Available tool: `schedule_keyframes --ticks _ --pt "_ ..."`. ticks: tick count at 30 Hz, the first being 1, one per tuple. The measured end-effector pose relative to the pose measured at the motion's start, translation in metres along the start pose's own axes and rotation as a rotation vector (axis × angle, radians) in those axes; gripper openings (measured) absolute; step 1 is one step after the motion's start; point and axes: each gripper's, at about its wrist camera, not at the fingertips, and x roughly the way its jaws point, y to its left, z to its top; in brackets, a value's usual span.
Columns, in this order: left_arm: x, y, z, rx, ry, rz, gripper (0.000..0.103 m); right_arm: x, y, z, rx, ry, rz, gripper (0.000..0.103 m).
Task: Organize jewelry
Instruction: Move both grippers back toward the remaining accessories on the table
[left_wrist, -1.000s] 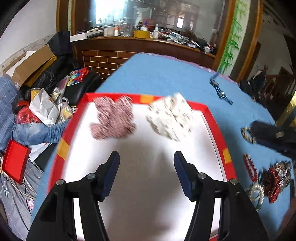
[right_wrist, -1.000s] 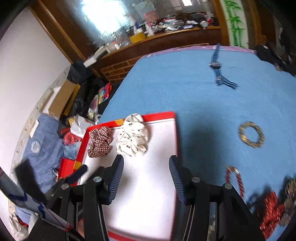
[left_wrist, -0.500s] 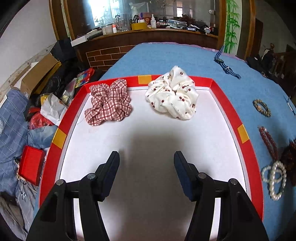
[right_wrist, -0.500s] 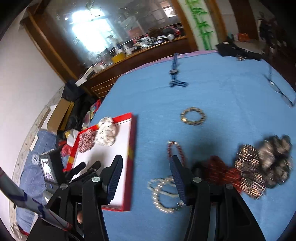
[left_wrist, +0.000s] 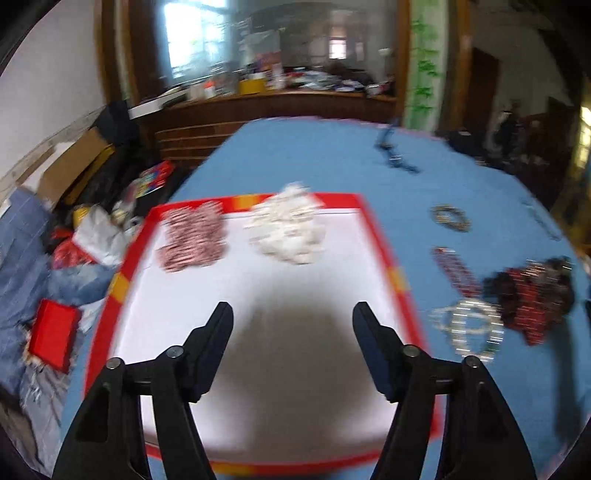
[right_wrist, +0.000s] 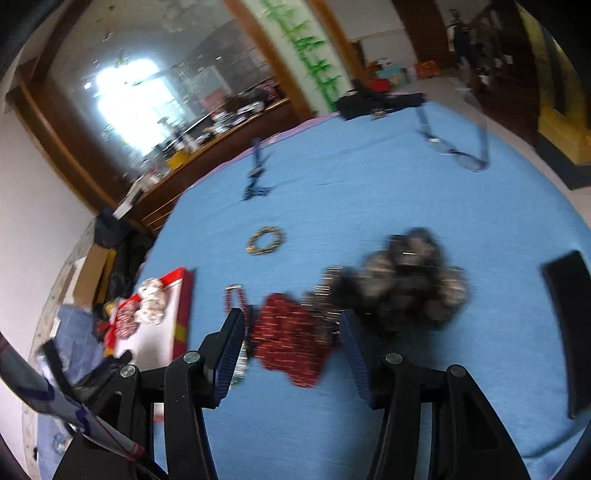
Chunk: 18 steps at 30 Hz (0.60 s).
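A white tray with a red rim (left_wrist: 384, 243) lies on the blue table and holds a red plaid scrunchie (left_wrist: 192, 240) and a white spotted scrunchie (left_wrist: 291, 229) at its far end. My left gripper (left_wrist: 291, 321) is open and empty above the tray's middle. My right gripper (right_wrist: 291, 325) is open and empty, just above a red patterned scrunchie (right_wrist: 291, 343). A dark mottled scrunchie (right_wrist: 406, 280) lies beyond it. A pearl bracelet (left_wrist: 469, 328), a red bead bracelet (left_wrist: 454, 269) and a dark bead bracelet (right_wrist: 266, 240) lie on the cloth right of the tray.
A blue necklace (right_wrist: 255, 177) and eyeglasses (right_wrist: 458, 155) lie at the far side of the table. A black object (right_wrist: 569, 332) sits at the right edge. Clutter, a cardboard box (left_wrist: 74, 162) and a red box (left_wrist: 51, 336) lie on the floor to the left.
My right gripper has swung right from the tray to over the pile of scrunchies. My left gripper has stayed over the tray, shifting slightly; both views are blurred by motion.
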Motion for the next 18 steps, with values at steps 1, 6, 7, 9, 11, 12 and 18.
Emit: schedule_keyframes --ticks 1,6,7,9,11,12,18 --pt "-0.005 -0.010 0.000 0.018 0.001 -0.034 0.071 -0.003 -0.010 -0.002 0.014 -0.001 -0.007 0.057" --pt "-0.016 -0.065 -0.005 0.125 0.026 -0.185 0.072 -0.010 -0.042 -0.011 0.067 0.003 -0.038 0.057" --pt "-0.017 -0.073 -0.008 0.143 0.031 -0.201 0.071 -0.011 -0.048 -0.013 0.074 0.003 -0.050 0.057" --pt "-0.016 -0.093 -0.013 0.185 0.048 -0.235 0.071 -0.012 -0.059 -0.016 0.089 0.003 -0.068 0.057" --pt "-0.013 -0.111 -0.017 0.226 0.066 -0.268 0.071 -0.013 -0.067 -0.019 0.106 0.005 -0.076 0.057" --pt "-0.011 -0.119 -0.019 0.240 0.074 -0.280 0.071 -0.013 -0.070 -0.020 0.112 0.006 -0.078 0.057" --pt "0.002 -0.143 -0.016 0.257 0.111 -0.331 0.071 -0.004 -0.071 -0.026 0.101 0.031 -0.066 0.057"
